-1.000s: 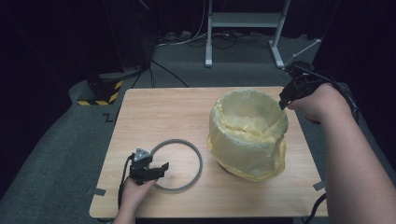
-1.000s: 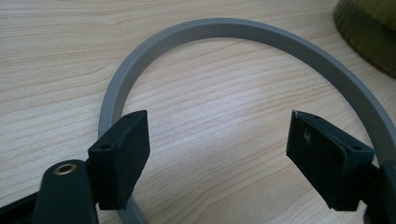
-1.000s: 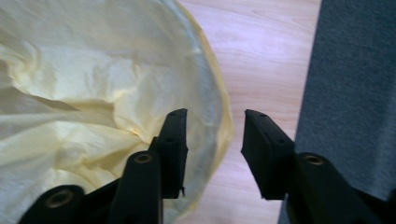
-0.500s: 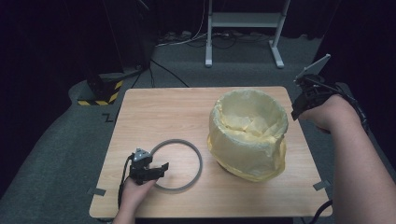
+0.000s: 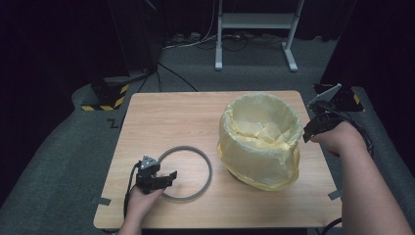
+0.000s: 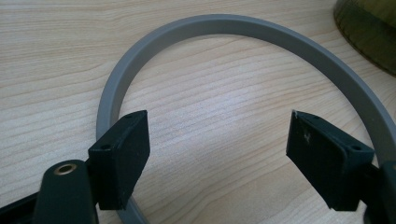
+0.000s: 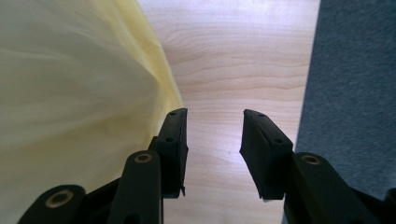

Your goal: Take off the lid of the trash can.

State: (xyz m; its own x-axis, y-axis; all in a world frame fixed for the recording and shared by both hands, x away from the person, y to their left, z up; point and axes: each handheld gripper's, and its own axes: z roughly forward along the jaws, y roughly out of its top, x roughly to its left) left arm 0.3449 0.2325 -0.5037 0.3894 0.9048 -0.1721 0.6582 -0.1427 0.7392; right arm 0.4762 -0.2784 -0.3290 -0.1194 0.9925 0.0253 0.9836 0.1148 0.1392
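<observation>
**Right tongs drawn back off the bag, left tongs unmoved at the ring**

Since a second ago the right tongs [image 5: 313,128] have come away from the rim of the yellow bag [image 5: 259,147] and now hang at the desk's right edge, beside the bag but not touching it. Their jaws stand a narrow gap apart with nothing between them; in the right gripper view they [image 7: 212,140] point down at bare wood, the bag's side [image 7: 70,93] just left of the left jaw and grey floor [image 7: 355,70] past the desk edge on the right.

The left tongs [image 5: 164,178] have stayed put near the front left corner of the desk [image 5: 166,117]. Their jaws are wide open and empty. The grey ring [image 5: 185,172] lies flat on the wood at the desk's front, left of the bag and apart from it. In the left gripper view the ring's band [image 6: 224,28] arches ahead of the tongs [image 6: 217,144] and runs down under both jaws — whether either jaw touches it cannot be told.

The bag lines a round bin on the right half of the desk, folded out over its rim and hanging down the sides.

Counted: one ring, one lined bin, two tongs — one in each hand.
</observation>
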